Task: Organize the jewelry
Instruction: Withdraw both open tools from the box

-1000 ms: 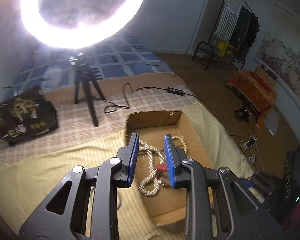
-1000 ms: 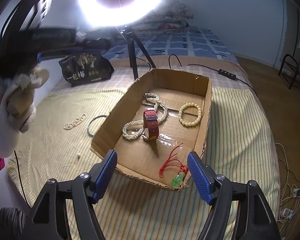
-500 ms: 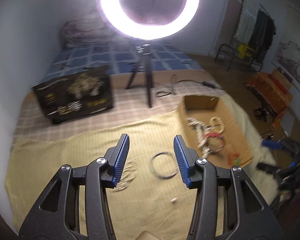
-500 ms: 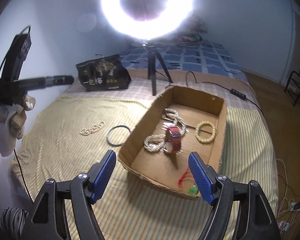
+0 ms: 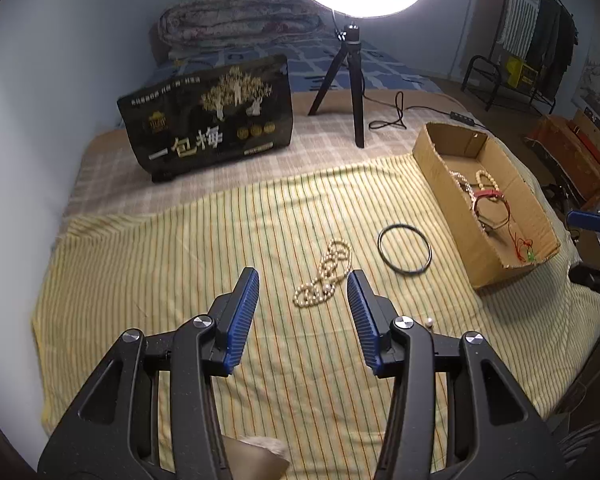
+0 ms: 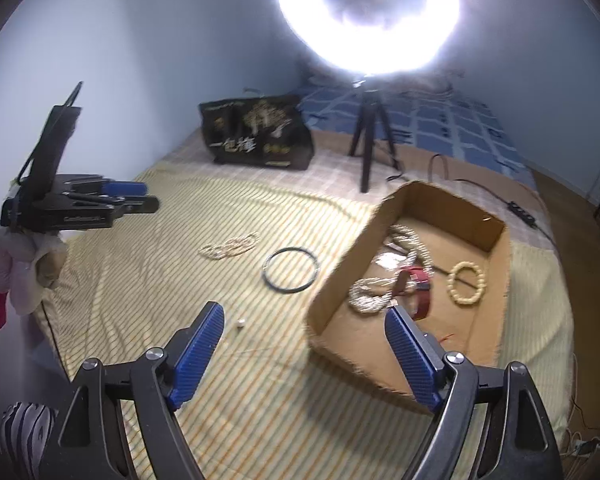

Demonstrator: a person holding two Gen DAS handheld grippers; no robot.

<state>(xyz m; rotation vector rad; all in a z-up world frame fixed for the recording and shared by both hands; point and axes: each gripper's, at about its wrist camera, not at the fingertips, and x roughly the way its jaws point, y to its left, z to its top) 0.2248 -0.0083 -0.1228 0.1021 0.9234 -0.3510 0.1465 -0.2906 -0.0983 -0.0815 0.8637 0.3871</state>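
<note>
Left view: the left claw (image 5: 303,292) is partly open and holds nothing. The beads (image 5: 325,274) lie on the bed (image 5: 180,264), just past it, left of the box (image 5: 452,200).

Right view: the right claw (image 6: 300,340) is opening wide, empty, near the box (image 6: 340,280).

I think the beads come next: drop, pinch, carry to the box.

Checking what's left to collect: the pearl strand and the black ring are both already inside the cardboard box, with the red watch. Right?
Not quite. The red watch is in the cardboard box, but the pearl strand and the black ring lie outside it on the striped sheet. The left wrist view shows both beside the box.
</note>
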